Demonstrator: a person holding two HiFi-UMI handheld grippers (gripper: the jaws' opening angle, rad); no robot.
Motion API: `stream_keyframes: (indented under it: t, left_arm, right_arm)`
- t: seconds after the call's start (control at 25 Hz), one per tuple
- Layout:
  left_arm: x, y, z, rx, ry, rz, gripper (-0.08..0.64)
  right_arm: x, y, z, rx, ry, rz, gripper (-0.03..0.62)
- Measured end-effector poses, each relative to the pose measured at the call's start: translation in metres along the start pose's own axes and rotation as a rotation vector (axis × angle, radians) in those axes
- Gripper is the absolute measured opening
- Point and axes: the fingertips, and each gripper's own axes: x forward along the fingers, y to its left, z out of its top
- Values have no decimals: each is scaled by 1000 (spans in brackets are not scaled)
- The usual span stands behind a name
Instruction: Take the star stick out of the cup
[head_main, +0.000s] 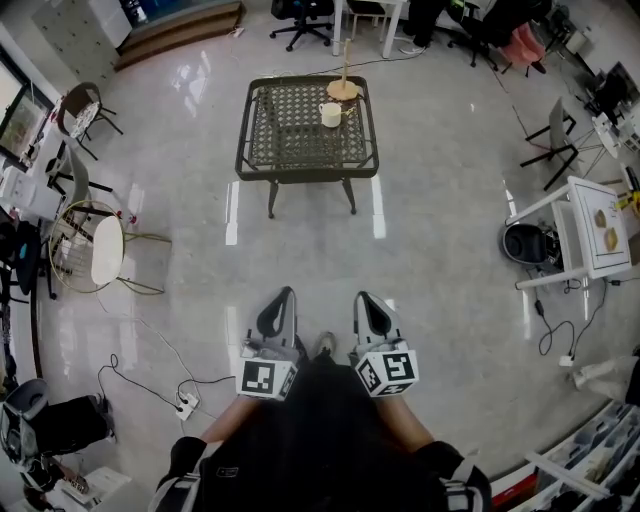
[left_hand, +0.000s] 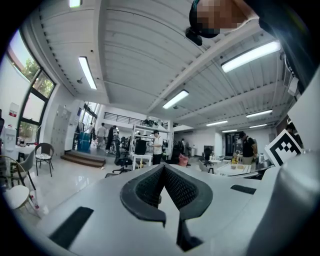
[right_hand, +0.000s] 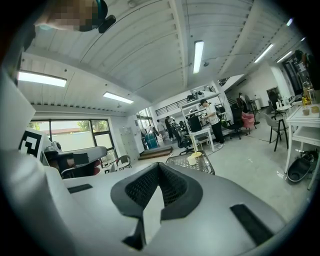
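Note:
Far ahead stands a dark wicker-top table (head_main: 300, 165). Near its back right corner is a white cup (head_main: 331, 114). A thin stick with a pale yellow star end (head_main: 343, 89) shows right behind the cup; from this distance I cannot tell how it sits in the cup. The right gripper view shows the cup (right_hand: 193, 161) small on the table. My left gripper (head_main: 285, 297) (left_hand: 163, 169) and right gripper (head_main: 364, 300) (right_hand: 159, 166) are side by side close to my lap, far from the table. Both are shut with nothing in them.
Glossy floor lies between me and the table. A white side table (head_main: 590, 225) with a black round bin (head_main: 525, 243) is at the right. A round-backed chair (head_main: 95, 250) is at the left. Cables and a power strip (head_main: 185, 405) lie on the floor at the lower left.

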Motion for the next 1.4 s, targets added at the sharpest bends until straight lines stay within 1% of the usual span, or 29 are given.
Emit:
stream_keyframes:
  t: [0.12, 0.2, 0.4, 0.6, 0.72, 0.88, 1.12, 1.24, 1.32, 1.4]
  left_arm:
    - [4, 0, -4, -11, 4, 31, 15]
    - [9, 1, -7, -18, 16, 35, 15]
    - [35, 1, -10, -7, 16, 11, 15]
    - [81, 13, -11, -14, 13, -26, 15]
    - [113, 31, -7, -20, 0, -35, 15]
    - [159, 63, 11, -19, -20, -55, 15]
    - [223, 117, 25, -25, -17, -88, 15]
    - [250, 141, 33, -31, -18, -109, 15]
    - [266, 151, 38, -50, -34, -125, 15]
    - [279, 161, 36, -57, -36, -139, 15]
  right_arm:
    - [5, -9, 3, -16, -1, 22, 9]
    - [8, -12, 3, -8, 6, 25, 9]
    - [27, -21, 7, 0, 10, 28, 9]
    - [65, -40, 16, -3, 6, 2, 9]
    - [95, -50, 24, -6, 5, -16, 9]
    - [146, -58, 46, -17, -4, -35, 9]
    - [227, -69, 68, -15, -4, -81, 9]
    - [264, -71, 76, -15, 4, -103, 9]
    - [283, -73, 79, -16, 8, -112, 9]
    - [303, -76, 79, -20, 12, -117, 9]
